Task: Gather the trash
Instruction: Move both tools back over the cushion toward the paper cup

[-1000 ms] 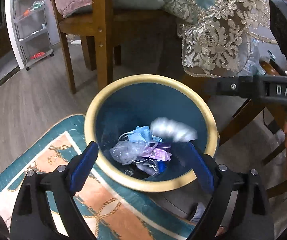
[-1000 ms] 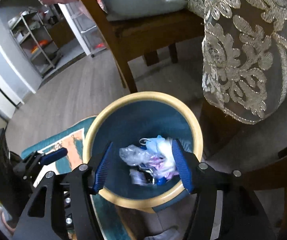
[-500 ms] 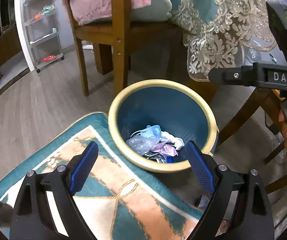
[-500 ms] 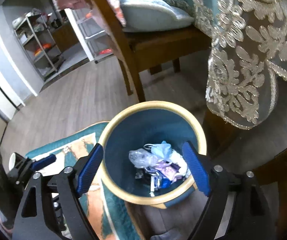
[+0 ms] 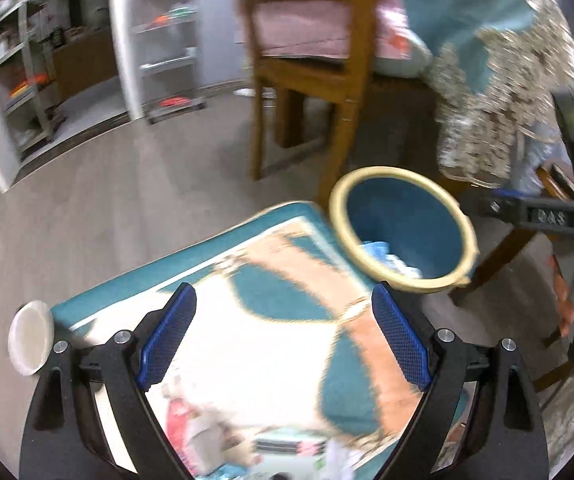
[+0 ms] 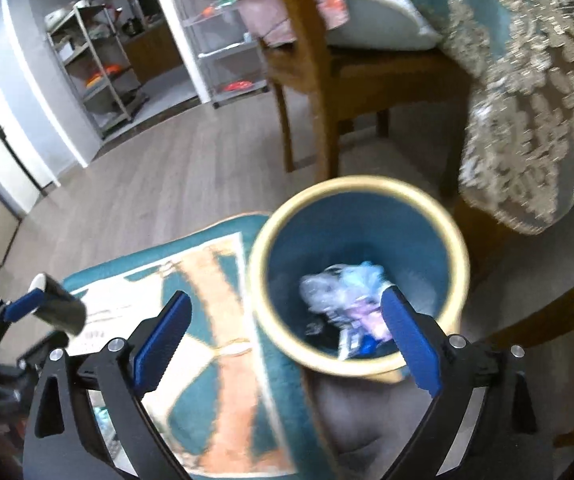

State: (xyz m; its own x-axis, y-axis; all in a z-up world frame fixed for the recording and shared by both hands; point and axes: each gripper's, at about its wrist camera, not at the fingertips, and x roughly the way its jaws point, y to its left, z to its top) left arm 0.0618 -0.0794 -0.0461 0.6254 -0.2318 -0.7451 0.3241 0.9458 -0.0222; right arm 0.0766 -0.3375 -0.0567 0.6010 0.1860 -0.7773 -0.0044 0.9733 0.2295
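Observation:
A blue trash bin with a cream rim stands on the floor beside a rug. It holds crumpled plastic, paper and a face mask. My left gripper is open and empty above the rug, left of the bin. My right gripper is open and empty above the bin's near left rim. The left gripper also shows in the right wrist view, and the right gripper's body shows at the right edge of the left wrist view.
A teal, orange and white rug lies on the wood floor. Blurred litter lies at its near edge. A white disc lies on the floor at left. A wooden chair and a lace-edged tablecloth stand behind the bin.
A white piece of trash fell into the bin a second ago. Both grippers have since pulled back and swung left, the left one farther, so the bin now sits to its right.

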